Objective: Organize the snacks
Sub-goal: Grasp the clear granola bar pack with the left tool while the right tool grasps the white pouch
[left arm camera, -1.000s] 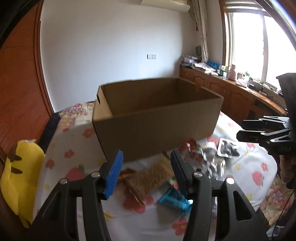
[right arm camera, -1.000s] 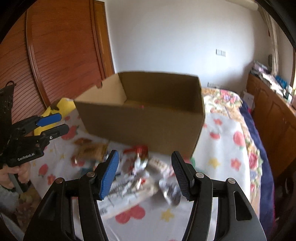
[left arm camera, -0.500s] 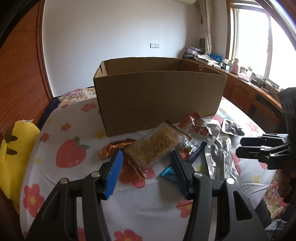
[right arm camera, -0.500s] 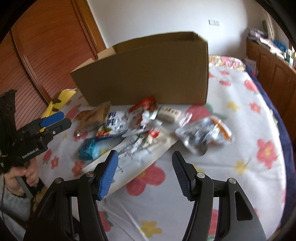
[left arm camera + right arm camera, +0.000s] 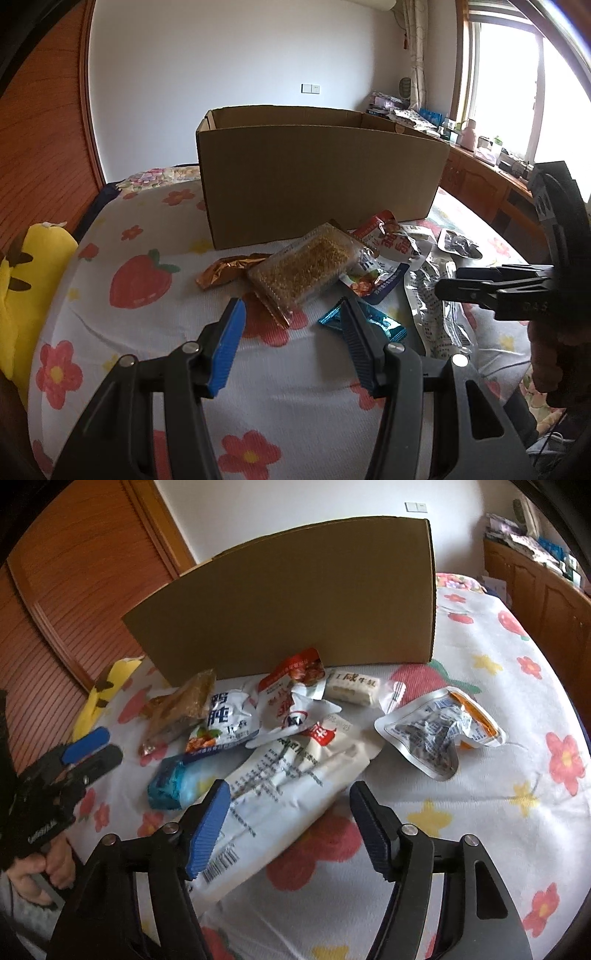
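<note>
Snack packets point(image 5: 280, 716) lie on the bed in front of the cardboard box point(image 5: 295, 602). Left tool point(image 5: 291, 332) half open, empty; right tool point(image 5: 290, 812) opening over a white bag point(image 5: 295, 775), not gripping.

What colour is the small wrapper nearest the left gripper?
Shiny teal-blue wrapper, clearest in the left wrist view.

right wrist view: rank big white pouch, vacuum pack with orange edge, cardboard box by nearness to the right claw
1. big white pouch: lying between the opening right claw fingers, untouched.
2. vacuum pack with orange edge: up and right.
3. cardboard box: behind the pile.
</note>
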